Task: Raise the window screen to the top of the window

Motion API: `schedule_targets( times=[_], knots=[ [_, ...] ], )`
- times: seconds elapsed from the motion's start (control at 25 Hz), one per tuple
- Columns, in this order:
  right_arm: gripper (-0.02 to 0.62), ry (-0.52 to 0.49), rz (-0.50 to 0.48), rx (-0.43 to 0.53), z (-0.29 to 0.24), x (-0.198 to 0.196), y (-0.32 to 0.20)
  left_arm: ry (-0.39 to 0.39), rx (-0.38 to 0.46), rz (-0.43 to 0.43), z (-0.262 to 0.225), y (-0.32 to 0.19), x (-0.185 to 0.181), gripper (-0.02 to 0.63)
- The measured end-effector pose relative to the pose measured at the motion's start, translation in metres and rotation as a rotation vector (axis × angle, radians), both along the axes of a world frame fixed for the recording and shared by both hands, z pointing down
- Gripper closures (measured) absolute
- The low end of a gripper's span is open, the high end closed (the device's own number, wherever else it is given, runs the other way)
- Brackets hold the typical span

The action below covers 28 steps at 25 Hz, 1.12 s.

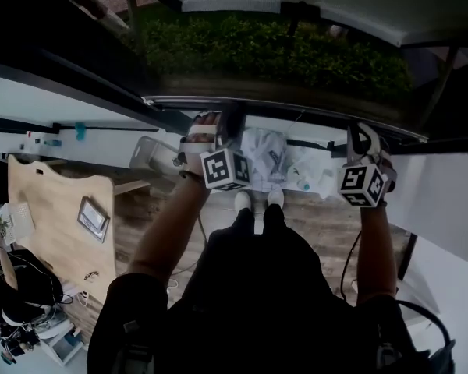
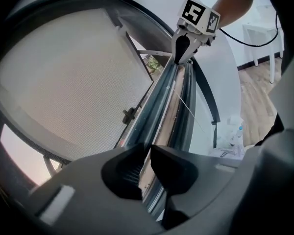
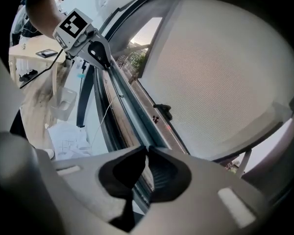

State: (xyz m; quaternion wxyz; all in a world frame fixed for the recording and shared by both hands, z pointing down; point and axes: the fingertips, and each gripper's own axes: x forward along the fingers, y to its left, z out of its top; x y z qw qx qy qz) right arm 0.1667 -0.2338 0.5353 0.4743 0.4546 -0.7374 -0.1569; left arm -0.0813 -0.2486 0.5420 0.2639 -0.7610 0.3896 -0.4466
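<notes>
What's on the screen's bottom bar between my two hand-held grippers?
A small black latch, about midway; the rest of the bottom bar between the left hand-held gripper and the right hand-held gripper looks bare. Both gripper views show it.

Pretty steep look down here; left gripper [image 1: 228,123] and right gripper [image 1: 364,139] both have their tips up at the screen rail [image 1: 296,109], well apart from each other; can't make out the jaws from up here; green hedge [image 1: 281,53] outside past the rail; white shoes [image 1: 258,199] on the wood floor [image 1: 327,216]; crumpled papers [image 1: 269,156] just ahead of them; wooden desk [image 1: 51,209] off to the left.
</notes>
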Motion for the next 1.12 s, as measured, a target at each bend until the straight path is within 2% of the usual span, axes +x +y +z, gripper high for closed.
schedule_targets(
  times=[0.64, 0.88, 1.12],
  knots=[
    [0.575, 0.012, -0.023, 0.097, -0.062, 0.002, 0.01, 0.023, 0.081, 0.016, -0.063, 0.006, 0.001, 0.558],
    [0.576, 0.014, -0.027, 0.157, -0.095, 0.004, 0.005, 0.039, 0.138, 0.013, -0.096, 0.001, 0.002, 0.557],
    [0.575, 0.012, -0.024, 0.196, -0.114, 0.004, 0.004, 0.044, 0.116, 0.019, -0.115, 0.001, 0.002, 0.558]
  ],
)
